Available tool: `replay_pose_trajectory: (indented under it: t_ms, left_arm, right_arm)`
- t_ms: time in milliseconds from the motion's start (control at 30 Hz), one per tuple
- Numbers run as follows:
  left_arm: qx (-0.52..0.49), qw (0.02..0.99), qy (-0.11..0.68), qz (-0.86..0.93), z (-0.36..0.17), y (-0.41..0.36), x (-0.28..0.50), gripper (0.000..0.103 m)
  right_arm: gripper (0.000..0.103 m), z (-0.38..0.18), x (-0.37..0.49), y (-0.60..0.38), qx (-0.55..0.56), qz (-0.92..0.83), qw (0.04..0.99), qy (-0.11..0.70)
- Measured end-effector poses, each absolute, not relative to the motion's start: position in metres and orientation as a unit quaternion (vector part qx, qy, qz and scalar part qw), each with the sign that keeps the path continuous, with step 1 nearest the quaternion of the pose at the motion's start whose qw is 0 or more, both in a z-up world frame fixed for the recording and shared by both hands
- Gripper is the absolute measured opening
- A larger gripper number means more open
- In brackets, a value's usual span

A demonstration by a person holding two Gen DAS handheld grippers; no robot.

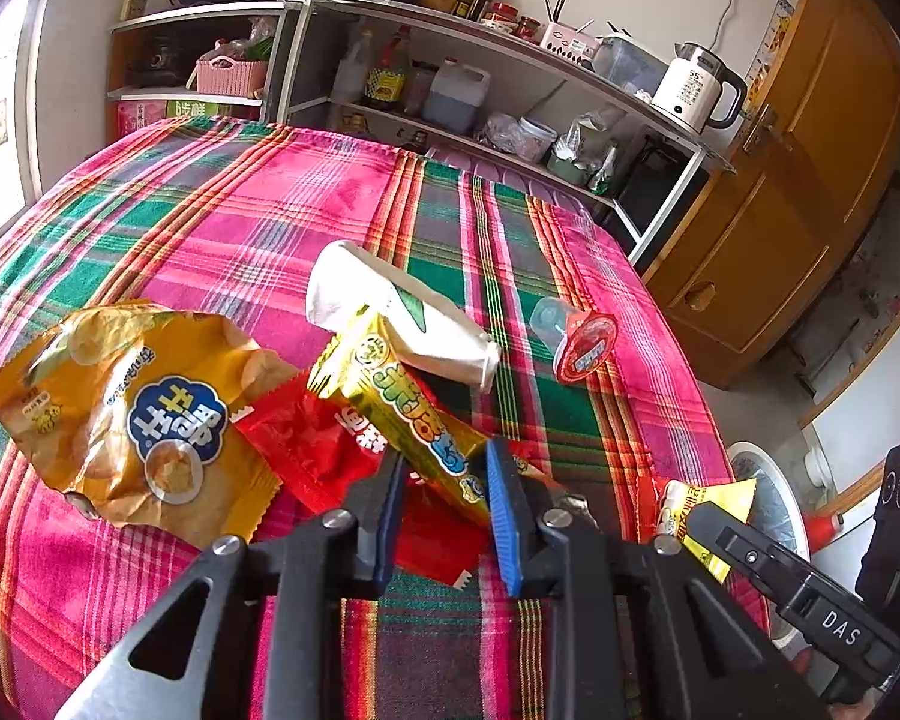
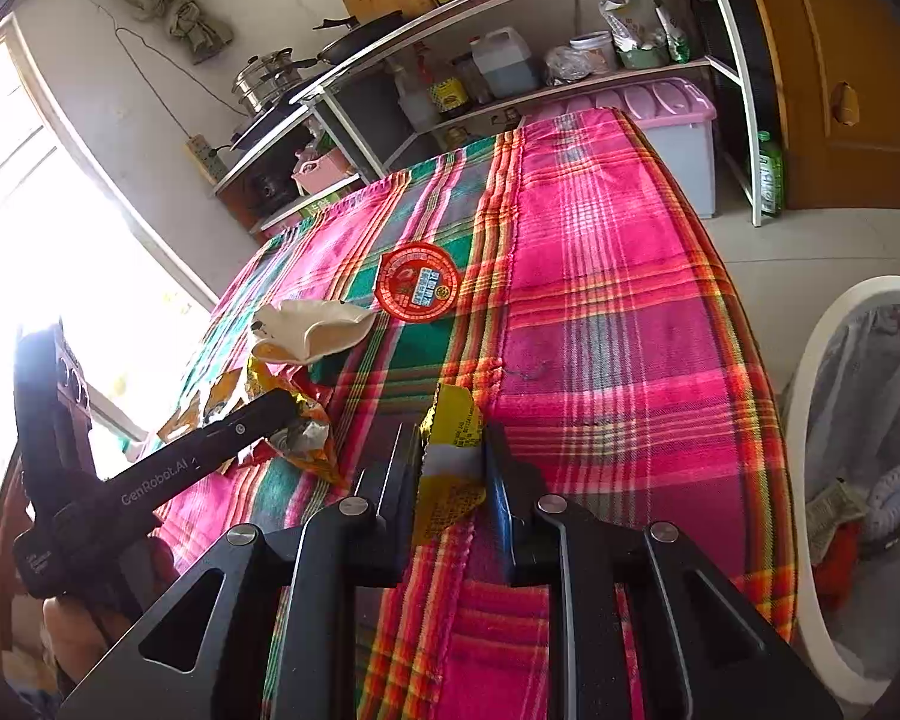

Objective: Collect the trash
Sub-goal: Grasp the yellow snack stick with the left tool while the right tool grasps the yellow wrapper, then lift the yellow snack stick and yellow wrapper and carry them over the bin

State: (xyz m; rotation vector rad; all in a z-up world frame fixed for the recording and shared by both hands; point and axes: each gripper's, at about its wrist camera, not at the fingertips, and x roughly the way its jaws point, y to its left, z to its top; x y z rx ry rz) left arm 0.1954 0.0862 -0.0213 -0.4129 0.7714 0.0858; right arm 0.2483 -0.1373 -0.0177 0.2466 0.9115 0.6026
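In the left wrist view our left gripper sits at the lower centre of the frame, its blue-padded jaws closed narrowly on the lower end of a long gold snack wrapper that slants up toward the middle of the picture. Under that wrapper lies a red wrapper, flat on the plaid tablecloth, and to the left of it a crumpled orange chip bag fills the left-centre of the frame. Just above the gold wrapper, touching its upper end, a white paper cup lies on its side. To the right of the cup, apart from it, is a clear jelly cup with a red lid, tipped over. At the lower right we see the other tool reaching in with a yellow wrapper at its tip. In the right wrist view our right gripper is at the lower centre, its jaws drawn in on that yellow wrapper, which stands up between the pads near the cloth's edge. The red lid shows at the centre of this frame, the white cup left of it, and a white trash bin with a liner stands at the right edge, beside the table.
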Motion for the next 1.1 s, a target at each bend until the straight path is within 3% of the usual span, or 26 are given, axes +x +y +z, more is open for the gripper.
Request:
replay_pose_trajectory:
  t_ms: [100, 200, 1100]
  left_arm:
    - [-0.197, 0.907, 0.371, 0.036, -0.02, 0.085, 0.192, 0.014]
    - [-0.192, 0.912, 0.361, 0.028, -0.014, 0.082, 0.185, 0.011]
    - [-0.105, 0.94, 0.314, -0.085, 0.039, -0.006, 0.135, 0.01]
  right_arm:
    - [0.022, -0.016, 0.246, -0.145, 0.121, 0.28, 0.85, 0.429]
    - [0.022, -0.013, 0.24, -0.153, 0.123, 0.275, 0.854, 0.425]
    - [0.022, 0.02, 0.183, -0.231, 0.139, 0.231, 0.891, 0.364]
